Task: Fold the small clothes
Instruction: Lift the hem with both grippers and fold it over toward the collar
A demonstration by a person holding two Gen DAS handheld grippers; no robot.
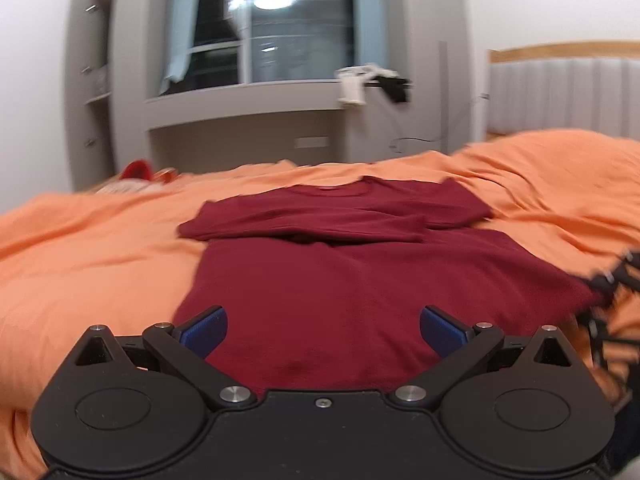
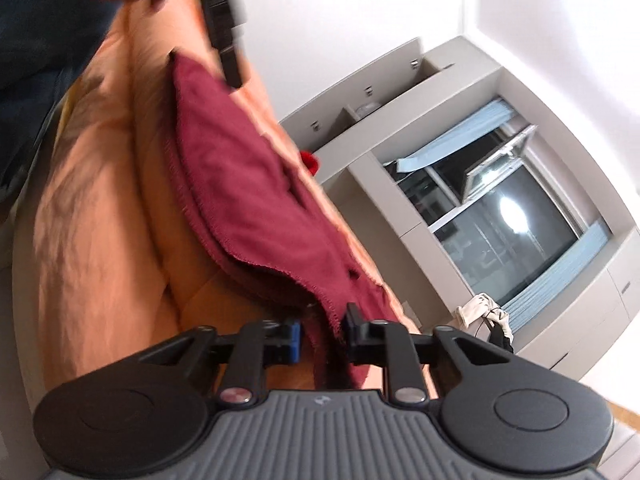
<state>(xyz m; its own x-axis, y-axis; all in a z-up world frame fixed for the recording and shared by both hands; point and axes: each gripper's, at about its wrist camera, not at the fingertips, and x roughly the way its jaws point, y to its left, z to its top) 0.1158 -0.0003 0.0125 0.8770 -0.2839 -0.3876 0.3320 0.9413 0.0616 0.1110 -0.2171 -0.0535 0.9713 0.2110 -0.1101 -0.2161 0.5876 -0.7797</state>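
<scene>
- The shirt (image 1: 340, 280), dark red, lies flat on the orange bedspread (image 1: 80, 248), collar end away from the left gripper (image 1: 323, 330) and hem end toward it; both sleeves are already folded in across the chest.
- The left gripper hovers over the near hem, fingers spread wide with nothing between them. The hem's left corner lies just beside its left finger, so this gripper seems best placed for that corner.
- The right gripper (image 2: 322, 334) is rolled sideways and has its fingers drawn close on the shirt's (image 2: 248, 200) hem edge at the right corner; the cloth passes between the pads.
- The shirt's long axis runs straight ahead from the left gripper, hem to collar.
- Likely next step: the left gripper takes its corner, then both carry the hem along that axis toward the collar. This turns on both corners travelling level.
</scene>
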